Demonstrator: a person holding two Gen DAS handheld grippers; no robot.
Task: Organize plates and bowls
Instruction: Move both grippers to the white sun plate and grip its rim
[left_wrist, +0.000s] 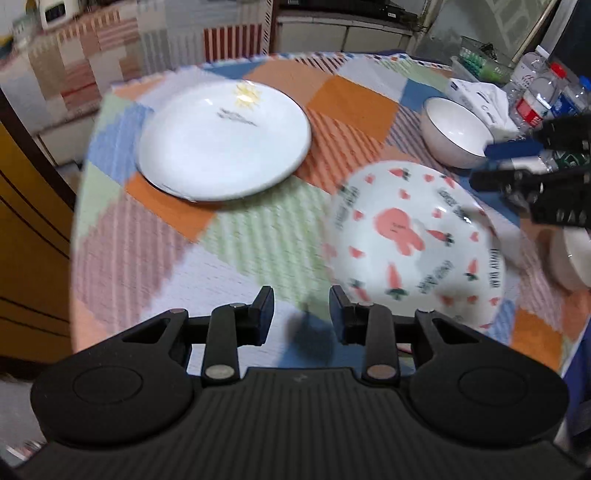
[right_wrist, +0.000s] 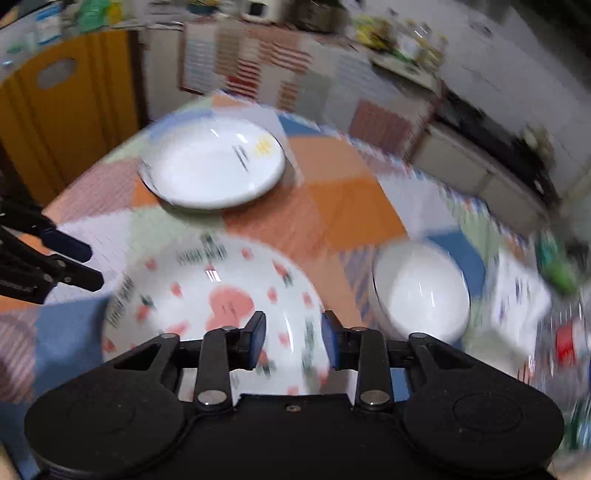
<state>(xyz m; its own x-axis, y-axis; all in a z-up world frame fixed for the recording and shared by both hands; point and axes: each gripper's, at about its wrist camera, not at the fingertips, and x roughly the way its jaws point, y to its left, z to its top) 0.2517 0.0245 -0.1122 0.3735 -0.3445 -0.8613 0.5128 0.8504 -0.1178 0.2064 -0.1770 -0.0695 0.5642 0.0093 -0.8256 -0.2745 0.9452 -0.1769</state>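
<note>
A plain white plate (left_wrist: 225, 140) with a small sun mark lies far left on the patchwork tablecloth; it also shows in the right wrist view (right_wrist: 212, 162). A white plate with pink rabbit and carrot prints (left_wrist: 413, 240) lies nearer, right of my left gripper (left_wrist: 301, 314), which is open and empty above the cloth. My right gripper (right_wrist: 293, 339) is open, hovering over the near edge of the rabbit plate (right_wrist: 207, 295). A white bowl (left_wrist: 456, 131) stands at the back right, also seen in the right wrist view (right_wrist: 419, 288). Another white bowl (left_wrist: 572, 258) sits at the right edge.
Plastic bottles (left_wrist: 535, 99) and a white package (left_wrist: 480, 96) crowd the table's far right. A yellow chair (right_wrist: 62, 99) stands beyond the table's left side. The round table edge (left_wrist: 79, 206) drops off at left. Both views are motion-blurred.
</note>
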